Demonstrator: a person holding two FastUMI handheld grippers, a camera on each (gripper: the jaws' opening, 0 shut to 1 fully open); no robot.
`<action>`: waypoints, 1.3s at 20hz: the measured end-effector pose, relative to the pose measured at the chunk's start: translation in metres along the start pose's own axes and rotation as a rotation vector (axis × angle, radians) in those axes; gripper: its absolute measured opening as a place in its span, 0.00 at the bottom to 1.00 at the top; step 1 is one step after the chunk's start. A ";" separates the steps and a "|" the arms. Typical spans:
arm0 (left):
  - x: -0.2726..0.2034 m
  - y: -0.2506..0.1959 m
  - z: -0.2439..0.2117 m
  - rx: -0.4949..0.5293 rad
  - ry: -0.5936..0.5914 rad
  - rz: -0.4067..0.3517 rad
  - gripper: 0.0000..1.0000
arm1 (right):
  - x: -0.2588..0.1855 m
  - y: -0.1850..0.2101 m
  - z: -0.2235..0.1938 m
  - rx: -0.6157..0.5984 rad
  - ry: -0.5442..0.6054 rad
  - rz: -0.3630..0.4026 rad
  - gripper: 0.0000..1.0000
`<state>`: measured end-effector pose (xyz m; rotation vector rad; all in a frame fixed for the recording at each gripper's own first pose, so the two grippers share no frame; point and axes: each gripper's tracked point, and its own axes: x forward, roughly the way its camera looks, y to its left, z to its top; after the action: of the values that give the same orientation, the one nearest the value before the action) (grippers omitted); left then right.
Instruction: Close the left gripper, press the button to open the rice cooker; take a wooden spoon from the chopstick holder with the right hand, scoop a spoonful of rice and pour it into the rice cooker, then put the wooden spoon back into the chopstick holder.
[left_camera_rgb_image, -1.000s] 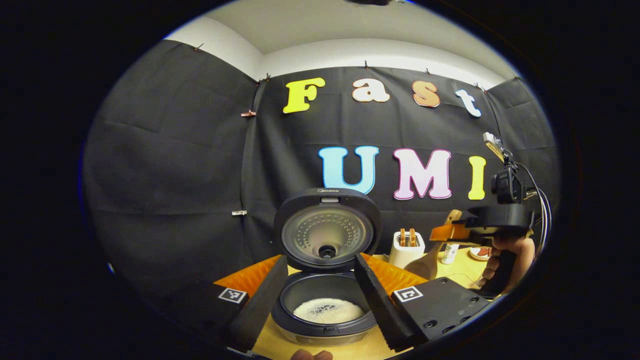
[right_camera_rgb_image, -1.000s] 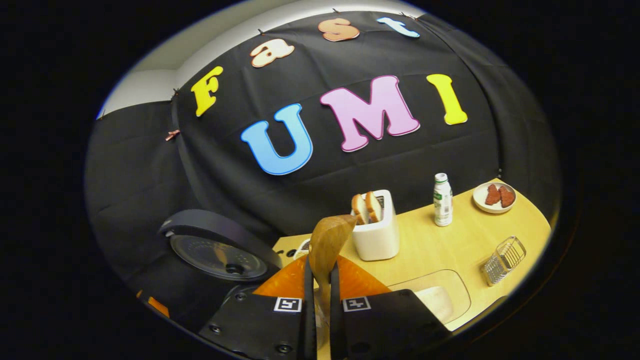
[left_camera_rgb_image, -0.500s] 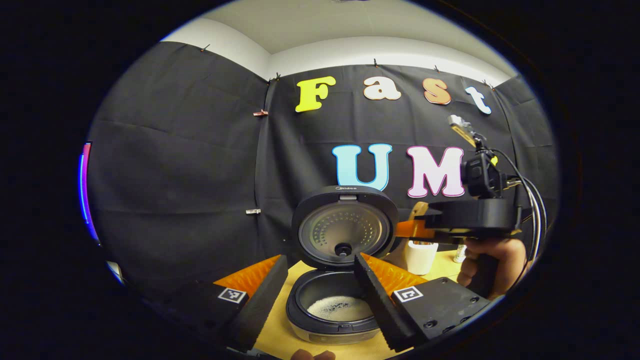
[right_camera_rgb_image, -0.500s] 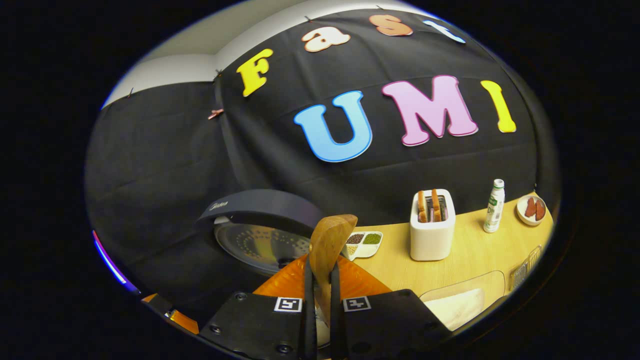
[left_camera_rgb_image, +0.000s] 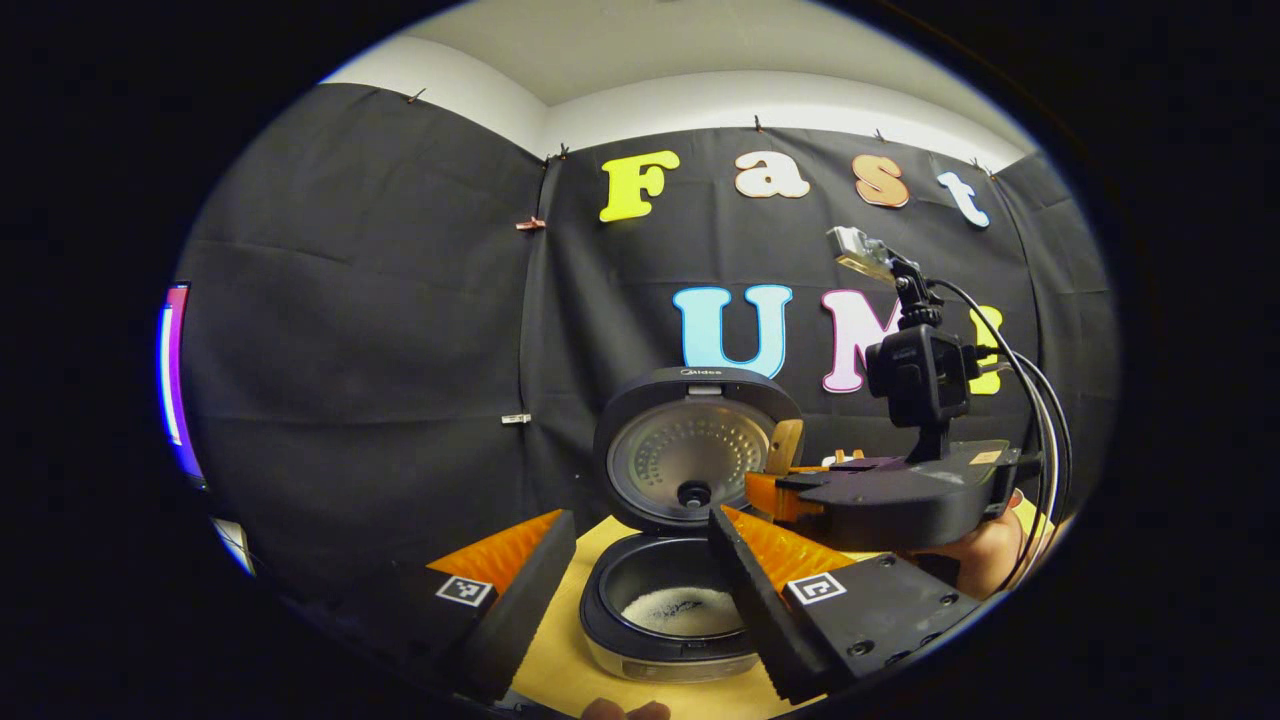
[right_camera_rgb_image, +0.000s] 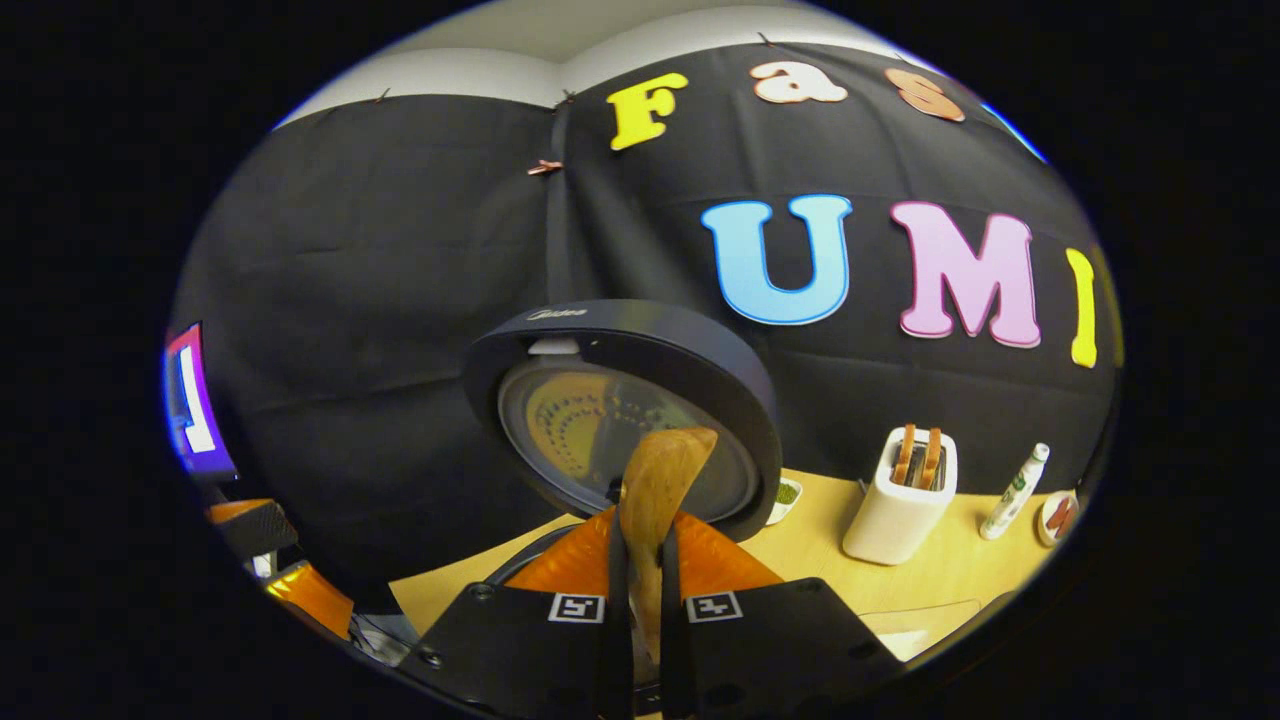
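Right gripper (right_camera_rgb_image: 640, 560): spoon (right_camera_rgb_image: 655, 480) is clamped between the jaws.
Left gripper (left_camera_rgb_image: 640, 575): jaws are spread wide.
Cooker (left_camera_rgb_image: 670, 625): lid is raised.

The left gripper view looks level across the bench (left_camera_rgb_image: 560, 660) at the cooker (left_camera_rgb_image: 668, 625), close at 12 o'clock, its lid (left_camera_rgb_image: 698, 462) raised. The right gripper view sits nearer, facing that lid (right_camera_rgb_image: 625, 420) from low, toaster (right_camera_rgb_image: 900, 495) at 3 o'clock. Both share cooker, bench and wall.
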<state>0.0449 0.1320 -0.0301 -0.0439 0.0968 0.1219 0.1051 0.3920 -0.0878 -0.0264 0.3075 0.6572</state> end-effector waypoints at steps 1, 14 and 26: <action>0.000 0.000 0.000 0.000 -0.002 0.002 0.91 | -0.001 0.004 -0.003 -0.037 -0.001 0.017 0.15; -0.002 -0.002 0.001 -0.004 0.006 0.023 0.90 | -0.003 -0.011 0.011 -0.019 -0.046 0.006 0.15; 0.004 -0.061 -0.001 -0.029 0.041 -0.021 0.94 | -0.103 -0.191 -0.001 0.078 -0.042 -0.333 0.15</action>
<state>0.0559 0.0721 -0.0295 -0.0766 0.1354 0.1017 0.1430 0.1791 -0.0730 0.0104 0.2797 0.3147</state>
